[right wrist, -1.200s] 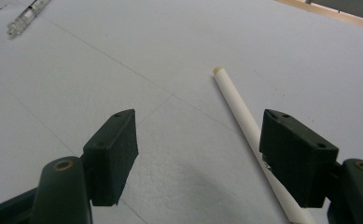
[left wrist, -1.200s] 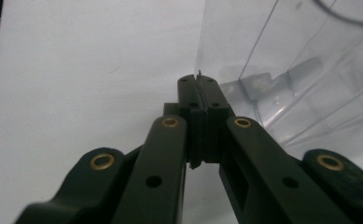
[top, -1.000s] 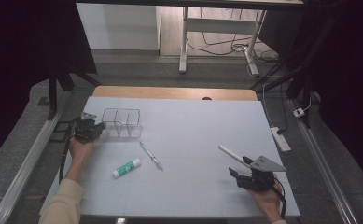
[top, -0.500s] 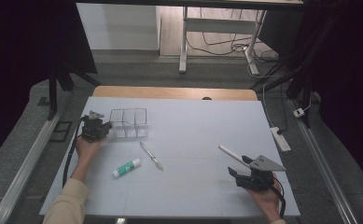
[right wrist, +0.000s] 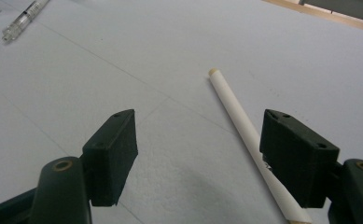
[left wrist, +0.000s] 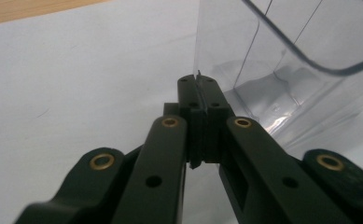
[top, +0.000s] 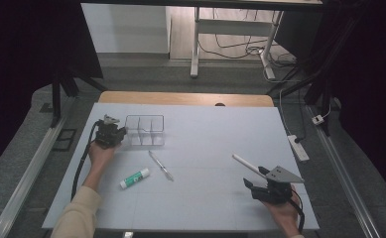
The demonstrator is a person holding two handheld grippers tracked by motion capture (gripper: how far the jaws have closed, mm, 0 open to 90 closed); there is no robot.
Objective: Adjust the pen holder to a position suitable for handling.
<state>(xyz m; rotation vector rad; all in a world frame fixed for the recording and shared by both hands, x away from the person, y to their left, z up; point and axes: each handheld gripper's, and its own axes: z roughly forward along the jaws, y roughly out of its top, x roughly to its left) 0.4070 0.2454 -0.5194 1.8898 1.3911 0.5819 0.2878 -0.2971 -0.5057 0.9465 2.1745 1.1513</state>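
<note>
A clear plastic organiser box (top: 145,130) with several compartments stands at the table's far left. My left gripper (top: 117,133) is at its left end. In the left gripper view the jaws (left wrist: 199,84) are shut on a thin clear edge of the box (left wrist: 282,70). Near the front right, my right gripper (top: 254,184) is open and resting low on the table. A white stick (top: 247,165) lies just ahead of it. In the right gripper view the stick (right wrist: 237,116) runs along the inside of the right-hand jaw, between the fingertips (right wrist: 198,140).
A clear pen (top: 160,165) and a white glue stick with a green label (top: 135,178) lie left of centre on the pale blue table (top: 215,134). The pen (right wrist: 23,18) also appears far off in the right gripper view. A power strip (top: 298,147) lies beyond the right edge.
The left gripper and the clear box have slid together to the right. The right gripper and the white stick have stayed put.
</note>
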